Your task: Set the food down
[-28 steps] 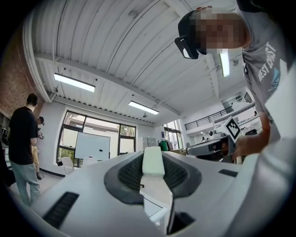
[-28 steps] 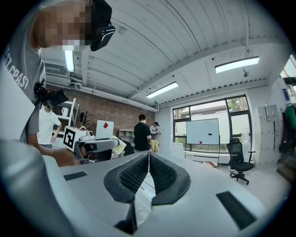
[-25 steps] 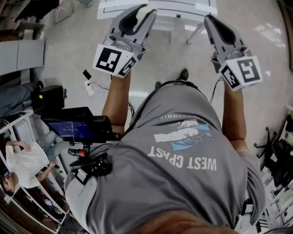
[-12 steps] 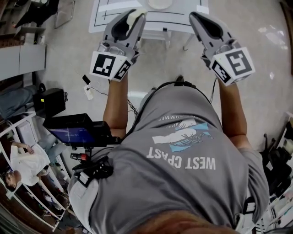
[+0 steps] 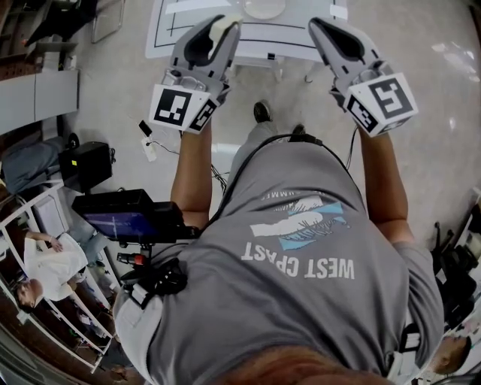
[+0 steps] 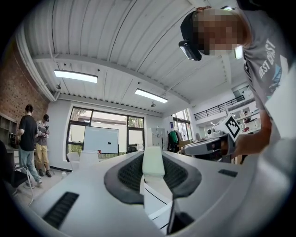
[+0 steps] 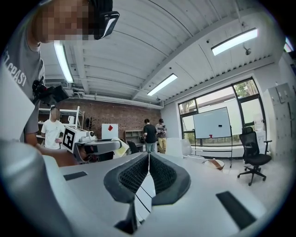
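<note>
My left gripper is shut on a pale, soft-looking block of food, held level between its pads. In the left gripper view the block fills the gap between the jaws of the left gripper. My right gripper is shut with nothing in it; in its own view the pads of the right gripper meet in a thin line. Both tips hover over the near edge of a white table marked with black lines. A round plate lies on it at the far side.
The person's foot stands on the pale floor just short of the table. A black box and a cable lie on the floor at left. An office chair, a whiteboard and standing people are farther off.
Both grippers moved forward together toward the white table, which now reaches further into the head view, with the plate showing. The left gripper still holds the block.
</note>
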Demonstrator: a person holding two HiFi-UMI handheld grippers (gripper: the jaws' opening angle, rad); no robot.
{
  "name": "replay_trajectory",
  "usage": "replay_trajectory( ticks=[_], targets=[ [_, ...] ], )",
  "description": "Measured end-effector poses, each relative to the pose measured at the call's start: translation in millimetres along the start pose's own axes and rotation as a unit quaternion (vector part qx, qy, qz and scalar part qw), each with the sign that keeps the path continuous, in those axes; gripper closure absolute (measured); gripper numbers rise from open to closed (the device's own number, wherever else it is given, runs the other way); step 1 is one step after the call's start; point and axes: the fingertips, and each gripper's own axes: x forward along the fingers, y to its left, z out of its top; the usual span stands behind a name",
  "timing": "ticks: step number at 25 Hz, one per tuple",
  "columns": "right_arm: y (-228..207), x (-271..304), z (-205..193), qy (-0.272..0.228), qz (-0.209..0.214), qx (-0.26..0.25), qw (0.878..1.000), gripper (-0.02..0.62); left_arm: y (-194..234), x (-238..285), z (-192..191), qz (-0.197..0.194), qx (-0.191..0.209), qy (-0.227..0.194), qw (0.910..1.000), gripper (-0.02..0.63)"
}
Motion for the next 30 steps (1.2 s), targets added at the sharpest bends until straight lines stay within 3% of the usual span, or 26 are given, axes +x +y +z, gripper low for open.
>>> replay_trajectory(
  ticks=[4, 10, 16, 25, 30],
  targets=[
    [29, 18, -10, 0.007, -0.021, -0.001, 1.000, 0.586, 18, -23, -13, -0.023, -0.006, -0.002, 0.9997, 0.503],
    [-24, 68, 8, 0.027, -0.042, -0.011, 0.999, 0.586, 71, 39, -6, -0.046, -0.017, -0.017, 0.9986, 0.503],
    [-27, 106, -4, 0.037, -0.074, -0.005, 0.997, 0.586, 110, 48, -22, -0.076, -0.026, -0.020, 0.9966, 0.503],
    [-47, 103, -8, 0.059, -0.100, 0.007, 0.993, 0.586, 112, 84, -39, -0.100, -0.038, -0.002, 0.9943, 0.503],
    [-54, 117, -15, 0.066, -0.092, 0.014, 0.993, 0.586, 128, 96, -54, -0.092, -0.041, 0.019, 0.9947, 0.503]
  ],
)
